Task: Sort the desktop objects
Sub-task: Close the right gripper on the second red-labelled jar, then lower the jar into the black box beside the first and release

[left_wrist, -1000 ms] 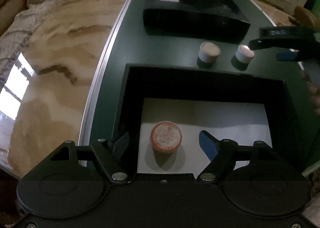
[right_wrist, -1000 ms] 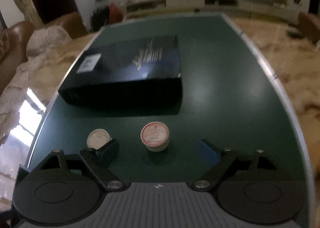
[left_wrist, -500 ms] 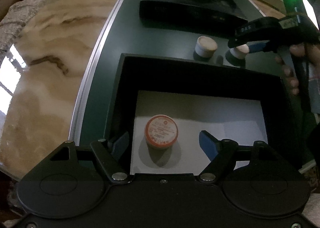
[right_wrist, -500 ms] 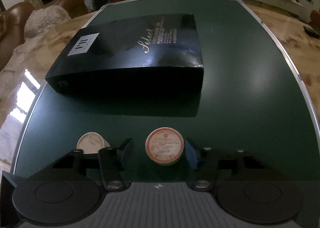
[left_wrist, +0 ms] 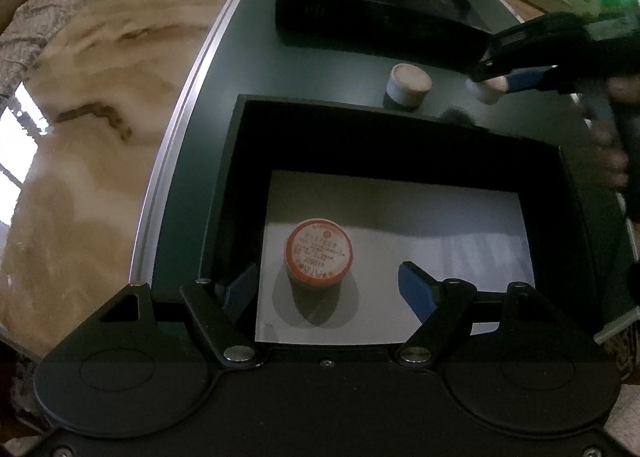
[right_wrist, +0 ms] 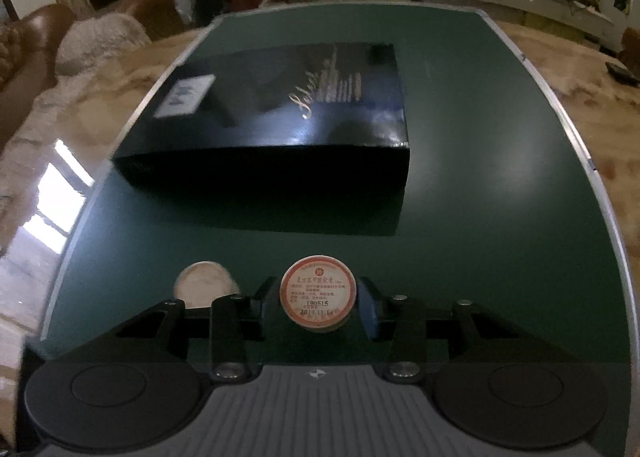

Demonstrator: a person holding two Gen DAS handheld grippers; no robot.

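We see our left gripper (left_wrist: 324, 283) hovering over the open black box (left_wrist: 224, 185), its jaws standing wide and holding nothing; an orange-lidded jar (left_wrist: 319, 250) stands on the box's white floor between the fingers, touching neither. Beyond the box, a pale-lidded jar (right_wrist: 204, 284) sits on the green mat (right_wrist: 480, 185), just left of our right gripper (right_wrist: 318, 303). That gripper is clamped on a second orange-lidded jar (right_wrist: 318, 293), its pads pressing both sides. Farther back lies a closed black carton (right_wrist: 288, 117).
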